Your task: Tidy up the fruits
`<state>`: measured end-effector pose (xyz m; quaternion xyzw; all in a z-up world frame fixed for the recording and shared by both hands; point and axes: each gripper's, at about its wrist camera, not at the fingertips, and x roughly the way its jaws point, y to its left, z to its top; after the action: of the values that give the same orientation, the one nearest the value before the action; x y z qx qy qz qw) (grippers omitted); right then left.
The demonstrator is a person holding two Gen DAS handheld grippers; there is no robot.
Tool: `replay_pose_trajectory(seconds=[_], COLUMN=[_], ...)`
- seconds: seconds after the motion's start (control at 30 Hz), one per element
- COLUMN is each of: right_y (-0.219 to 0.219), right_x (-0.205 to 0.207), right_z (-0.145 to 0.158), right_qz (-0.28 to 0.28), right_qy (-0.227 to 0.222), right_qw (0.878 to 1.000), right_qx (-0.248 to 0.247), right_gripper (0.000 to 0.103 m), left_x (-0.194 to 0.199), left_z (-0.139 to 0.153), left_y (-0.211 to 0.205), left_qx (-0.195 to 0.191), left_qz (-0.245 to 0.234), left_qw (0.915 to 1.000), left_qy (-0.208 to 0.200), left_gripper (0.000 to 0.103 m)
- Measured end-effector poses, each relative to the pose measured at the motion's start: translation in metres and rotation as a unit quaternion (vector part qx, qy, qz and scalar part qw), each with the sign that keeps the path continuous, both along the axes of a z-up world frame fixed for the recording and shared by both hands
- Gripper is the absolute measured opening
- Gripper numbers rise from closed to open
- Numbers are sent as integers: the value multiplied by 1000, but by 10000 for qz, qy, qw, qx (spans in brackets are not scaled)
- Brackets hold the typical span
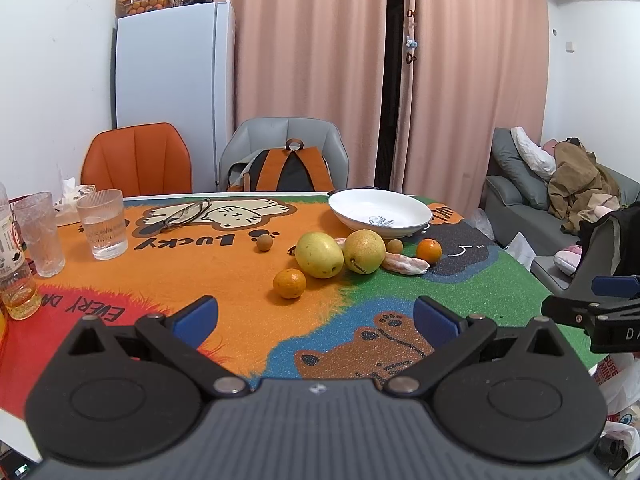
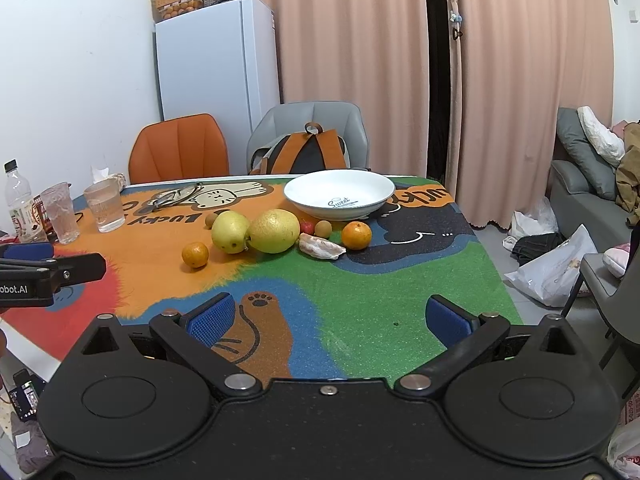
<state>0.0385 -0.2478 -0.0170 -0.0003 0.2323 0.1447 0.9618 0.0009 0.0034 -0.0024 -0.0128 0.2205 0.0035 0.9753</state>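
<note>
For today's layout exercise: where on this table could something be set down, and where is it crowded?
Free: the green mat patch between the fruit row and the right claw, and the orange stretch between the water glass and the near orange. The white bowl is empty. Crowded: around the two pears before the bowl.

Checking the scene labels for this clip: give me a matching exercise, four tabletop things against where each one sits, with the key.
Things:
1. white bowl
2. eyeglasses
3. peeled citrus segment
4. water glass

Places:
A. on the cat drawing, at the table's far side
B. far left of the table, next to a second, taller glass
C. behind the row of fruit, nothing in it
D. between the larger yellow fruit and the right-hand tangerine

Pairs: 1-C, 2-A, 3-D, 4-B
</note>
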Motion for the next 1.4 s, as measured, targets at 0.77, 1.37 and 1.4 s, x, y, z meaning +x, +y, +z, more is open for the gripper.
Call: replay_pose_trajectory(seconds=[0.77,1.37,1.4], right_y=[2,3,3], right_x=[-1,-2,-2], right_z=[-1,-2,-2], right_qz=[-29,-72,-71], right_qy=[-10,-17,-15], right_qw=[10000,10000,10000], right_qx=[-32,-63,-58], right_gripper=[103,103,103], left_x=[1,1,1], left_z=[0,0,-1], left_y=[-2,-3,-3], left_qx=[3,-7,-5], left_qz=[-9,-18,-18], left_qw=[10000,10000,10000], left_qy=[11,12,11], left_gripper=[103,103,103])
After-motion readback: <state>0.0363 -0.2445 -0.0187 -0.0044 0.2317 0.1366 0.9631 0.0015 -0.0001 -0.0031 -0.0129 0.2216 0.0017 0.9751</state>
